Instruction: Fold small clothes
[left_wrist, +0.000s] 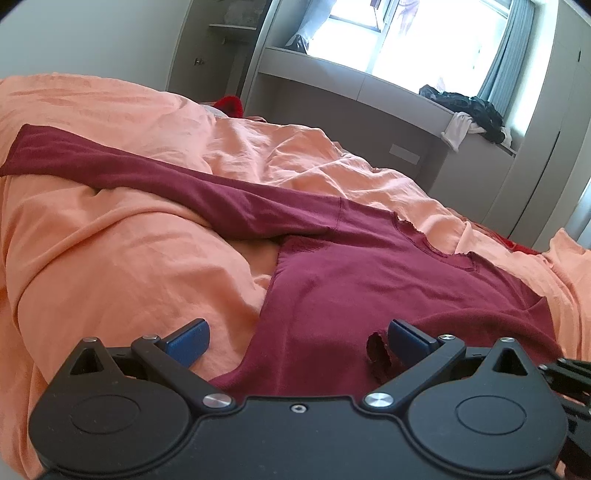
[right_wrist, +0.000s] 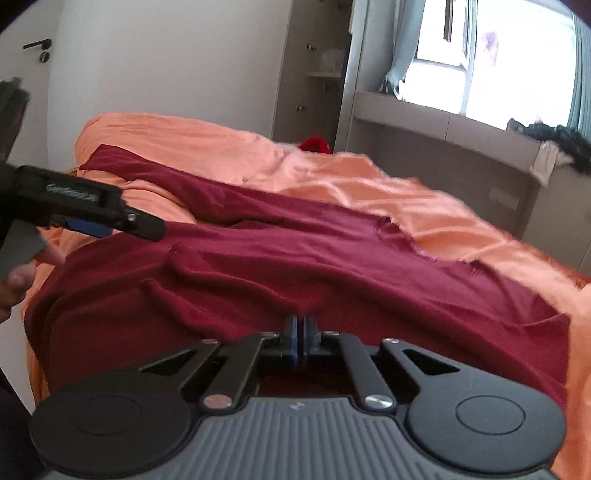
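Observation:
A dark red long-sleeved top (left_wrist: 351, 273) lies spread on an orange duvet (left_wrist: 122, 266), one sleeve stretched out to the far left. My left gripper (left_wrist: 295, 341) is open, its blue pads straddling the top's left hem edge, holding nothing. My right gripper (right_wrist: 300, 326) is shut on a fold of the red top (right_wrist: 314, 258), lifting the cloth into a ridge. The left gripper also shows in the right wrist view (right_wrist: 110, 218), low over the top's left side.
The orange duvet (right_wrist: 369, 184) covers the bed in rumpled folds. A window ledge (left_wrist: 332, 70) behind the bed holds a pile of dark clothes (left_wrist: 476, 110). A bright red item (right_wrist: 316, 144) lies past the bed. A wardrobe (right_wrist: 314, 70) stands at the back.

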